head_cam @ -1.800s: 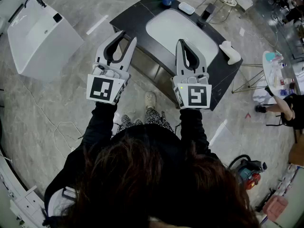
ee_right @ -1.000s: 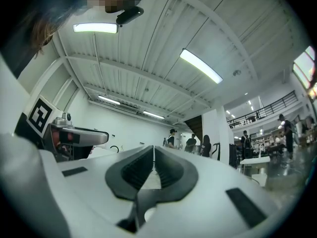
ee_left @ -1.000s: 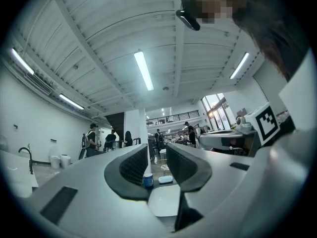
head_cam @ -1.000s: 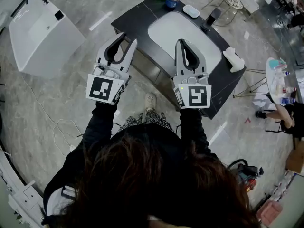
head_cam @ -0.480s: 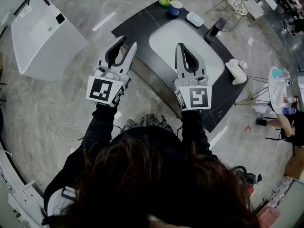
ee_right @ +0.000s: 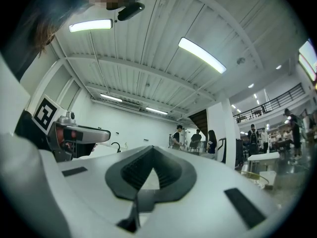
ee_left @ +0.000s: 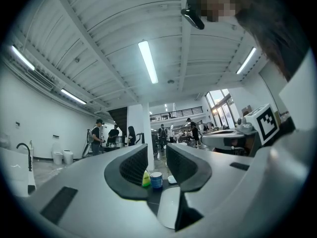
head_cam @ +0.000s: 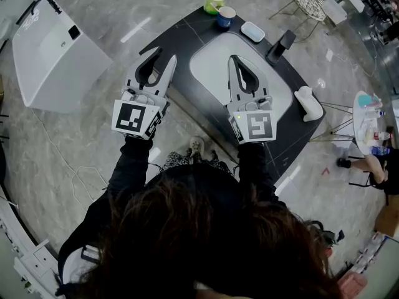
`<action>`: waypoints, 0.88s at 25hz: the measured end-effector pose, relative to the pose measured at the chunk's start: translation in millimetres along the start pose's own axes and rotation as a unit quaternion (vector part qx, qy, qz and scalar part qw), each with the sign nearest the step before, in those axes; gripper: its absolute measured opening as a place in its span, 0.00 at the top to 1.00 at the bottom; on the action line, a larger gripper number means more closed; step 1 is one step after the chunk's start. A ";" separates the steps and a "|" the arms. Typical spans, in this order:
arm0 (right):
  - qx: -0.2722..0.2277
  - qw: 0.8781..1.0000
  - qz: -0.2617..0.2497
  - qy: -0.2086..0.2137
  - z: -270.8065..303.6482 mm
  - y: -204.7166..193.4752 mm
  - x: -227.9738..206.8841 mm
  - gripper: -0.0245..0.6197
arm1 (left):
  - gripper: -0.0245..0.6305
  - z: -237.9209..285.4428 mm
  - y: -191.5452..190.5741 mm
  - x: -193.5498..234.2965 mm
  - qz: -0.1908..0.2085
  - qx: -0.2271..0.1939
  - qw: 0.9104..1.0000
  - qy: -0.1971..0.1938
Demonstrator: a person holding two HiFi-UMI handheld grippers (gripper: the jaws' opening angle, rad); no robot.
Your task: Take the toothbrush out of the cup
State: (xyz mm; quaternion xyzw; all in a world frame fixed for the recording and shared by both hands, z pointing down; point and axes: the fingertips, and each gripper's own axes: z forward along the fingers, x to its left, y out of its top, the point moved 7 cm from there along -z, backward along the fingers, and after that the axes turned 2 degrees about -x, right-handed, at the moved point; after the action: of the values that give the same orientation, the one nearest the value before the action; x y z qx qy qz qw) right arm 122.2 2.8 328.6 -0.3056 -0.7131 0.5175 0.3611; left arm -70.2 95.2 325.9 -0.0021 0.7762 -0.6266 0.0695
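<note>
Toothbrush handling is not yet being attempted. No toothbrush is being shown clearly in any view, and it is being judged to sit in one of two cups at the far corner of the bench (head_cam: 177,30). These are the green cup (head_cam: 215,0) and the blue cup (head_cam: 225,16), standing just beside each other; which one holds it cannot be told.

Both tools are being held over the near side of the bench, well apart from the cups, with the white basin (head_cam: 209,67) lying between. The left hand-held gripper (head_cam: 164,55) is being held with its jaws apart and nothing between them. The right hand-held gripper (head_cam: 232,58) is being held with its jaws pressed together and empty.

Trouble is being expected from three causes:
- the right tool being pushed at the cups unopened, so that one is tipped off the bench edge;
- the neighbouring cup being knocked during the reach;
- the cup being lifted along with the toothbrush if it is not being steadied.
</note>
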 end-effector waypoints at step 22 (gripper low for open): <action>-0.003 1.000 -0.001 0.009 37.7 -4.0 -40.5 0.96 | 0.79 60.5 -8.5 14.4 -0.001 -0.004 1.000 -0.001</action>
State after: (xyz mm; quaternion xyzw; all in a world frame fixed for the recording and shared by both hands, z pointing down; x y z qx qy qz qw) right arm 113.0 -50.6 316.7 -0.3110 -0.7117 0.5119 0.3671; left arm -78.5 33.2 320.3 -0.0040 0.7784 -0.6238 0.0696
